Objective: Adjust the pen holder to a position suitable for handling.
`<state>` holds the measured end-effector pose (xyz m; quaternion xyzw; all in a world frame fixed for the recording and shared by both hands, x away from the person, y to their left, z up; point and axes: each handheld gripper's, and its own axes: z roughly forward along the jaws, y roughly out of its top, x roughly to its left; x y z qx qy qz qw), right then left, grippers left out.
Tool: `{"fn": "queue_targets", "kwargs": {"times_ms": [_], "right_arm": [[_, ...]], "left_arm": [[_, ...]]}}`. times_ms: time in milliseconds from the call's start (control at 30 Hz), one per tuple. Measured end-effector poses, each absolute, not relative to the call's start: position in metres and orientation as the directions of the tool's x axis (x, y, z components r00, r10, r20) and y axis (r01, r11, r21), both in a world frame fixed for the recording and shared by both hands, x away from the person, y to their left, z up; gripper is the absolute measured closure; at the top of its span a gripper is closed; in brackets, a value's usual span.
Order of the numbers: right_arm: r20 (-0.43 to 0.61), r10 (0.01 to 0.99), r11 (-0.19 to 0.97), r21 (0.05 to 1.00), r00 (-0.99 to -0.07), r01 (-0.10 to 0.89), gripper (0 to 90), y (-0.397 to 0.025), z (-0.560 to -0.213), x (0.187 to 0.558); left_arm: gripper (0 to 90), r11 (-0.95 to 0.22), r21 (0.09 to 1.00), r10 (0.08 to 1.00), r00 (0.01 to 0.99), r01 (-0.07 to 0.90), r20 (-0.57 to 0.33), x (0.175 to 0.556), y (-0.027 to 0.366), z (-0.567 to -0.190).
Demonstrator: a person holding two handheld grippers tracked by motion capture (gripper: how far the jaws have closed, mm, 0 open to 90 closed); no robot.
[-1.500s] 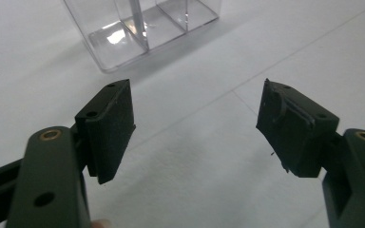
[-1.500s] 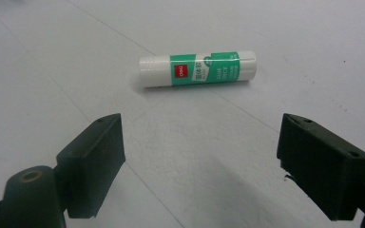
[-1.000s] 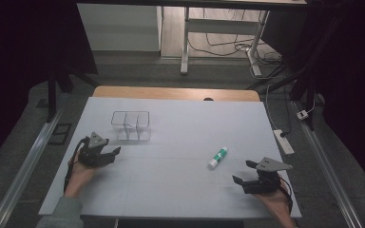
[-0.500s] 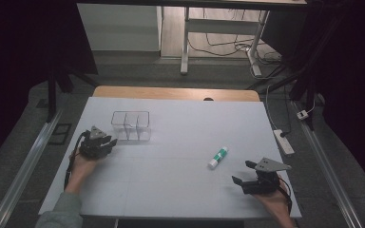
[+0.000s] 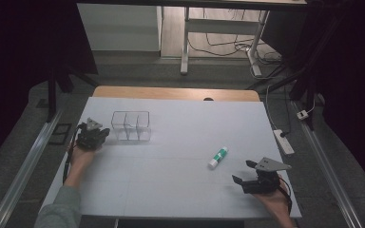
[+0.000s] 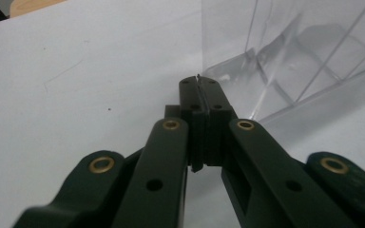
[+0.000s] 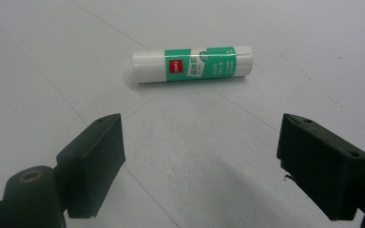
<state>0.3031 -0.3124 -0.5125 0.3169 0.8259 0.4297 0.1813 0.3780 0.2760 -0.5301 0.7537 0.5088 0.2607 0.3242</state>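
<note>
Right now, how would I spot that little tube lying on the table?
Start at the white table and look to its right half, just ahead of the open right tongs. There lies a glue stick on its side, white with a green label, unlike the clear divided box far left.

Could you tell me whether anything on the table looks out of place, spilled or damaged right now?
Nothing stands out. The green-and-white glue stick lies on its side, capped and intact, on the white table. The clear plastic divided organizer stands upright and looks empty.
</note>
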Motion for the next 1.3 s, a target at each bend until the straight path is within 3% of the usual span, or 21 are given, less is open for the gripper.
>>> {"fn": "queue_targets", "kwargs": {"times_ms": [300, 567, 1300], "right_arm": [[-0.044, 0.694, 0.432, 0.824, -0.719, 0.367, 15.8, -0.313, -0.512, 0.302], [-0.053, 0.697, 0.439, 0.821, -0.716, 0.366, 15.8, -0.312, -0.512, 0.302], [-0.047, 0.695, 0.435, 0.822, -0.717, 0.368, 15.8, -0.312, -0.513, 0.302]], "left_arm": [[89.0, -0.307, 0.752, 0.925, 0.370, 0.583, 0.090, 0.392, 0.272, -0.533], [89.0, -0.273, 0.777, 0.920, 0.391, 0.567, 0.038, 0.396, 0.275, -0.532], [89.1, -0.279, 0.767, 0.913, 0.408, 0.578, 0.024, 0.401, 0.271, -0.536]]}}
